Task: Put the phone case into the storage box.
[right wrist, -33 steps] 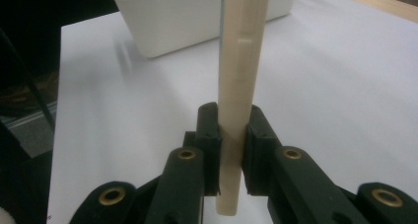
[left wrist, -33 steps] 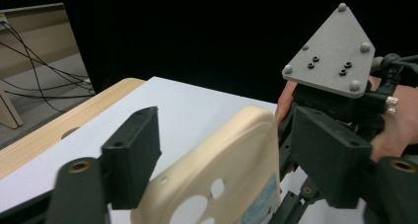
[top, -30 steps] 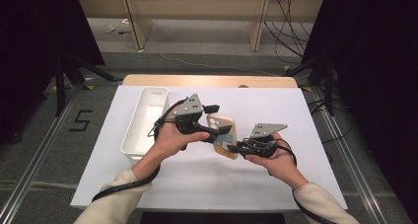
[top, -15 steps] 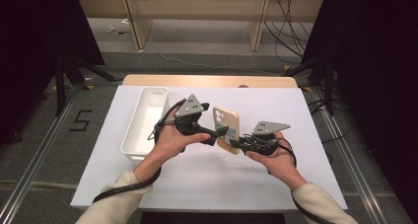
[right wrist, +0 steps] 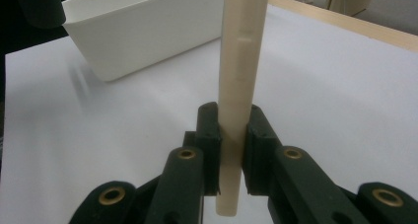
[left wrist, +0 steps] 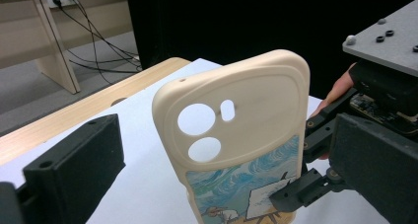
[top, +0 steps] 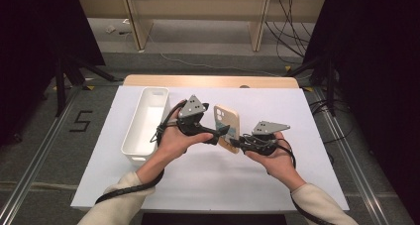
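Note:
A cream phone case [top: 226, 122] with camera cut-outs and a painted scene stands upright above the white table sheet. My right gripper [top: 236, 144] is shut on its lower end. In the right gripper view the pads [right wrist: 209, 135] press both faces of the case's edge [right wrist: 241, 61]. My left gripper [top: 222, 134] is open. Its jaws have just been opening and stand wide on either side of the case [left wrist: 236, 135], clear of it. My right gripper's fingers [left wrist: 296, 189] clamp the case's painted part in the left gripper view.
A long white bin [top: 146, 126] lies left of the hands, and its wall shows in the right gripper view [right wrist: 138, 31]. The white sheet [top: 208, 185] covers a wooden table whose far edge [top: 208, 81] shows. Cables and wooden legs stand beyond the table.
The left gripper's jaws have spread apart and no longer touch the case. The case has swung from lying low between the grippers to standing upright in the right gripper.

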`<state>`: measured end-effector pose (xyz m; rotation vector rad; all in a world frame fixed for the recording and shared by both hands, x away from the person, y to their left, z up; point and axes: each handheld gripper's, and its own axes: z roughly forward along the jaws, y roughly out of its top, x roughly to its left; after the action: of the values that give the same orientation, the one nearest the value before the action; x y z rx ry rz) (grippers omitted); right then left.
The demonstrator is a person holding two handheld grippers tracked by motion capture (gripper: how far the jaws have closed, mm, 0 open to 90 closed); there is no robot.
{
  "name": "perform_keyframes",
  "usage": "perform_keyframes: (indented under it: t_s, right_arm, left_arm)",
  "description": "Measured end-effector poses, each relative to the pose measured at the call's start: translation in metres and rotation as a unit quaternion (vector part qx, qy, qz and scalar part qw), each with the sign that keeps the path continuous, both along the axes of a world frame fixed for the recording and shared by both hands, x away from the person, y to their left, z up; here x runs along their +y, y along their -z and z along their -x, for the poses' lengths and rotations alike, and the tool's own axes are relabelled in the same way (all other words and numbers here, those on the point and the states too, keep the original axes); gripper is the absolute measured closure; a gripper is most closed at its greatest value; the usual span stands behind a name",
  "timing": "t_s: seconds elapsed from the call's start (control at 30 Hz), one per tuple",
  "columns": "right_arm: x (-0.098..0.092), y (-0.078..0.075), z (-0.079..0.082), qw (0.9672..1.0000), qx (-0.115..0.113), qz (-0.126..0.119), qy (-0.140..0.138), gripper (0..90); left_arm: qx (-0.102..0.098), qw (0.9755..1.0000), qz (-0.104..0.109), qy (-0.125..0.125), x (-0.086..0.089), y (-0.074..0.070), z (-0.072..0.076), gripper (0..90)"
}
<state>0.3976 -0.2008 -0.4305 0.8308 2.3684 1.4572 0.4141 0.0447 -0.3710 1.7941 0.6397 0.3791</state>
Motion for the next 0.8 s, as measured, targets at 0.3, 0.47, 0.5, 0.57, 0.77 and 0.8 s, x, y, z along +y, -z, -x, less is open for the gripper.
perform_keyframes:
  t_s: [0.3, 0.47, 0.5, 0.57, 0.77, 0.8]
  right_arm:
    - [0.002, 0.0, 0.0, 1.0, -0.003, 0.0, 0.006, 80.7]
    - [0.002, 0.0, 0.0, 1.0, -0.004, -0.001, 0.008, 80.7]
    - [0.002, 0.0, 0.0, 1.0, -0.003, -0.001, 0.009, 80.7]
    - [0.003, 0.0, 0.0, 0.9999, -0.004, 0.0, 0.01, 80.7]
    - [0.006, 0.001, 0.001, 0.9999, -0.004, 0.001, 0.009, 80.7]
    - [0.007, 0.001, 0.001, 1.0, -0.004, 0.001, 0.008, 80.7]
  left_arm:
    - [0.005, 0.9999, -0.001, -0.015, -0.006, 0.004, 0.0, 0.0]
    - [0.006, 0.9998, 0.001, -0.018, -0.008, 0.004, -0.001, 0.0]
    - [0.007, 0.9998, 0.003, -0.018, -0.009, 0.004, -0.001, 0.0]
    - [0.006, 0.9998, 0.006, -0.018, -0.01, 0.004, -0.001, 0.0]
    - [0.01, 0.9996, 0.014, -0.023, -0.015, 0.003, -0.001, 0.0]
    - [0.011, 0.9995, 0.016, -0.024, -0.016, 0.002, -0.002, 0.0]
